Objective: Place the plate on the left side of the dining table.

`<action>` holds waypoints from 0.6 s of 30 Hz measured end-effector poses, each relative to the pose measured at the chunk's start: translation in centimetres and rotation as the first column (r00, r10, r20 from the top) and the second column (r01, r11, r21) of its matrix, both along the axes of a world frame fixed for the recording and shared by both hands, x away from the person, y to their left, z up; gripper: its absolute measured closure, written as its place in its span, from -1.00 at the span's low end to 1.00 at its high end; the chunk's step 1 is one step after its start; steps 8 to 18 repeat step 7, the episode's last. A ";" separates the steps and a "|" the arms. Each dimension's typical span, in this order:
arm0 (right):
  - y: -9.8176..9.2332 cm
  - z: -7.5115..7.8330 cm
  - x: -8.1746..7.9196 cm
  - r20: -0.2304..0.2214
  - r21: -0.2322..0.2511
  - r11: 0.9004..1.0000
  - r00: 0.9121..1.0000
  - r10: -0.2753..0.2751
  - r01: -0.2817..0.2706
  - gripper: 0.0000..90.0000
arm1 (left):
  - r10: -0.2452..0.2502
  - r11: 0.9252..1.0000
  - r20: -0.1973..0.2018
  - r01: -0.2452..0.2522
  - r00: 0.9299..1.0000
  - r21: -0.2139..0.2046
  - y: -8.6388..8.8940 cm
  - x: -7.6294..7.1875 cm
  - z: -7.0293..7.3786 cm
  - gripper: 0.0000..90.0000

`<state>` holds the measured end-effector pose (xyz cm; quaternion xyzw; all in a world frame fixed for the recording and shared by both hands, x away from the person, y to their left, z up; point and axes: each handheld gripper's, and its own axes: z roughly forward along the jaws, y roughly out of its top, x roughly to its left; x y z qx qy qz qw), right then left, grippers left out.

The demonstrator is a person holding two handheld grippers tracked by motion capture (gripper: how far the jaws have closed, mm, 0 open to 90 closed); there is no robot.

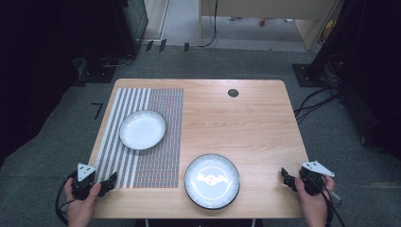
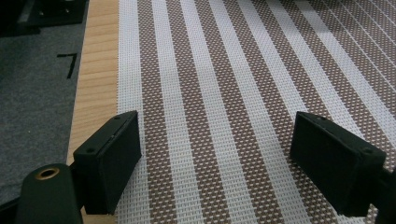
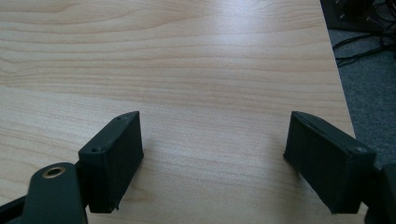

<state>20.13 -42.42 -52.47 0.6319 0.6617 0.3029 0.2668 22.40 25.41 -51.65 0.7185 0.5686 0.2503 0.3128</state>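
Both tongs idle at the near edge of the bench, jaws apart, nothing held.

High view: the left tongs sit at lower left, over the near corner of the striped mat; the right tongs sit at lower right over bare wood. The dark-rimmed plate, round, glossy, with a pale centre carrying ceiling glare, lies on the bench at lower centre, just right of the mat, between the two tongs and apart from both. A second white plate, thin dark edge, rests on the mat at centre left. Left gripper view: jaws wide apart above brown-and-white woven stripes. Right gripper view: jaws wide apart above plain wood grain, the bench's edge at upper right.
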 end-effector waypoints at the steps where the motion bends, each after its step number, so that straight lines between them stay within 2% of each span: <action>1: 0.0 0.0 0.0 0.000 0.000 1.000 1.000 0.001 -0.001 -0.59 | 0.001 1.000 0.000 -0.001 1.000 -0.001 0.0 0.0 0.0 -0.65; 7: 0.0 0.0 0.1 -0.007 0.000 1.000 1.000 0.001 -0.001 -0.67 | -0.001 1.000 0.005 0.001 1.000 -0.002 0.0 0.0 0.0 -0.65; 18: 0.0 0.0 0.1 -0.007 0.000 1.000 1.000 0.001 -0.001 -0.67 | -0.001 1.000 0.005 0.001 1.000 -0.002 0.0 0.0 0.0 -0.65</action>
